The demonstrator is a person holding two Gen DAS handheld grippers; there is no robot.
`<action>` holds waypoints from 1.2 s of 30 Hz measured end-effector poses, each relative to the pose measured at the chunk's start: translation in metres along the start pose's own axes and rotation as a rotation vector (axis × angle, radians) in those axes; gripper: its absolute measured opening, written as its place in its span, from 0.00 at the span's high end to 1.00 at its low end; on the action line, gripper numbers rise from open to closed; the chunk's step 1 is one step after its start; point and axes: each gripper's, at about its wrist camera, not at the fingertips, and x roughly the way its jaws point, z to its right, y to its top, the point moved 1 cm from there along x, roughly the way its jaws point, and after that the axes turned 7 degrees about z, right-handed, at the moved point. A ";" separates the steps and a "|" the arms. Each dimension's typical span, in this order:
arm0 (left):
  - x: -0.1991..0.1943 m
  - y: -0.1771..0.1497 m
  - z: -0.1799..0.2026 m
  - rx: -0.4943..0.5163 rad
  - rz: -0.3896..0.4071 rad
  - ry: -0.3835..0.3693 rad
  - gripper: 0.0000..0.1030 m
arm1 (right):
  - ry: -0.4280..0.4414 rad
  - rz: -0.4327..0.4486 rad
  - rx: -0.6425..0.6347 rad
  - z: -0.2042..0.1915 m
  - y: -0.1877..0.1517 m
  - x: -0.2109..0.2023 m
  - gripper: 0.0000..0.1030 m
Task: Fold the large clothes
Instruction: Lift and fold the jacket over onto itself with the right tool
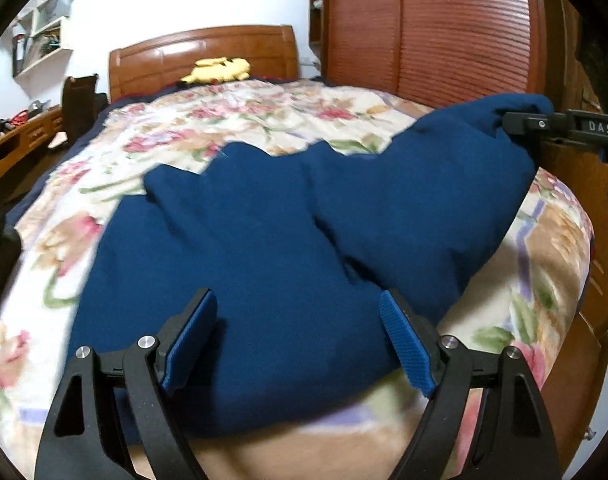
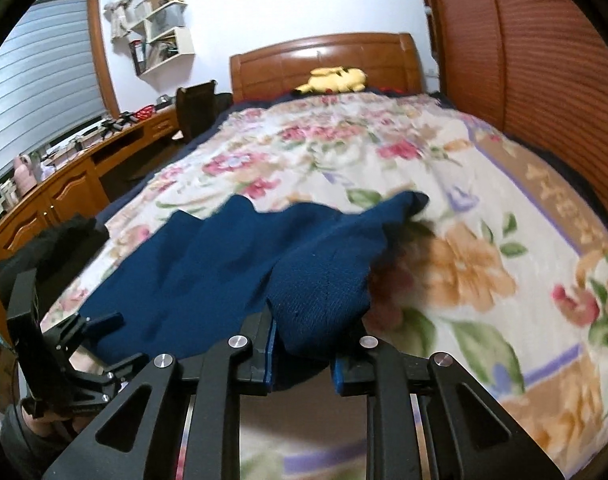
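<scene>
A large navy blue garment [image 1: 263, 240] lies crumpled on the flowered bedspread [image 1: 231, 120]. My left gripper [image 1: 297, 336] is open just above the garment's near edge, with cloth between its blue pads but not clamped. My right gripper [image 2: 301, 354] is shut on a bunched corner of the garment [image 2: 320, 288] and holds it lifted off the bed. In the left wrist view the right gripper [image 1: 516, 124] shows at the far right, pinching that raised corner. In the right wrist view the left gripper [image 2: 91, 336] shows at the lower left, by the garment's edge.
A wooden headboard [image 2: 324, 60] with a yellow plush toy [image 2: 336, 78] stands at the far end of the bed. A ribbed wooden wardrobe [image 2: 544, 60] lines the right side. A wooden desk [image 2: 63, 184] with clutter, a chair [image 2: 195, 108] and wall shelves [image 2: 163, 32] are at the left.
</scene>
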 end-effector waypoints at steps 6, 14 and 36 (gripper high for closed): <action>-0.038 0.004 -0.040 -0.004 0.061 0.051 0.18 | 0.043 0.034 -0.052 -0.031 0.016 0.008 0.80; -0.083 -0.002 -0.100 -0.059 0.118 0.122 0.18 | 0.144 0.051 -0.158 -0.095 0.027 0.039 0.81; -0.103 -0.020 -0.172 -0.163 0.125 0.221 0.18 | 0.365 -0.243 -0.321 -0.191 -0.076 0.156 0.69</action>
